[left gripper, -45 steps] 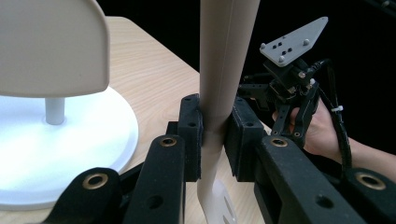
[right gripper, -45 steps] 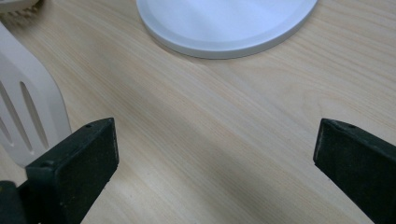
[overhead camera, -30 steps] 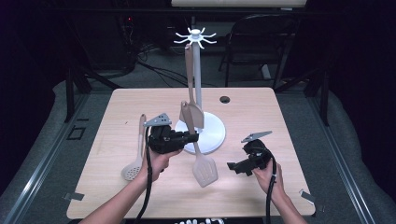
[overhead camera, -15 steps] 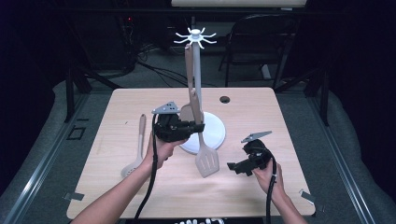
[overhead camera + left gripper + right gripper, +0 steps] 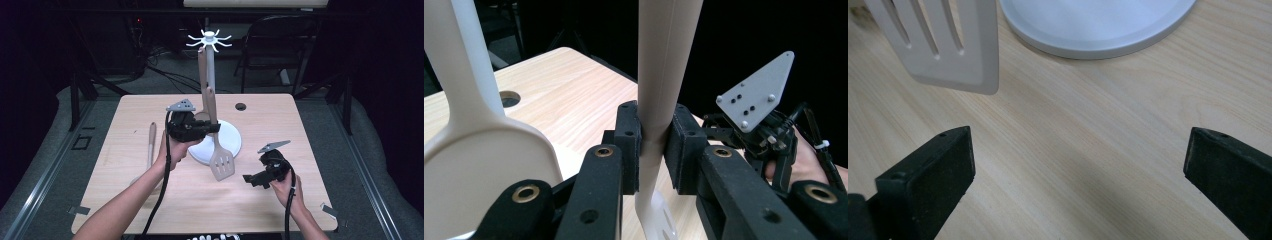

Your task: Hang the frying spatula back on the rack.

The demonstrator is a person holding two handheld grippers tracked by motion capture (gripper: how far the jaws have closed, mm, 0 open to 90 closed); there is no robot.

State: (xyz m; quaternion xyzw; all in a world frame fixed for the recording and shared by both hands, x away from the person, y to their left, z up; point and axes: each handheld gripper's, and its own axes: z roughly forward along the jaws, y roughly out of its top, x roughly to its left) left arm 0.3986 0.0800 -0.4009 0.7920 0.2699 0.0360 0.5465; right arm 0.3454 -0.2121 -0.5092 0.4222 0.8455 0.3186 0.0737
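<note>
**Beige spatula gripped upright beside the rack**

High view: a pale wood table (image 5: 150, 200) carries a white rack (image 5: 210, 90) with a round base and a crown of hooks at the top. The left gripper (image 5: 214, 128) is held just in front of the rack's pole, its jaws clamped on the handle of a slotted spatula (image 5: 220, 160). The spatula hangs nearly upright, blade down, its blade near the front rim of the rack's base and apparently clear of the table. Another beige utensil (image 5: 201, 70) hangs from the rack right behind it. A spoon (image 5: 150, 145) lies flat on the table to the left of the person's left hand. The right gripper (image 5: 252, 180) is low over the table at the right, well apart from the spatula, pointing left toward it. A small dark hole (image 5: 241, 106) sits in the table beyond the base.

Left gripper view: the two black pads press on the spatula's handle (image 5: 659, 100) from both sides; the slotted blade shows below them. The broad utensil (image 5: 484, 155) stands at the left, and the right gripper (image 5: 764, 135) with its grey plate lies farther off at the right.

Right gripper view: the jaws stand wide with nothing between them, over bare table (image 5: 1088, 150). The spatula's blade (image 5: 943, 45) is ahead at upper left, the rack's base (image 5: 1098, 25) beyond.
</note>
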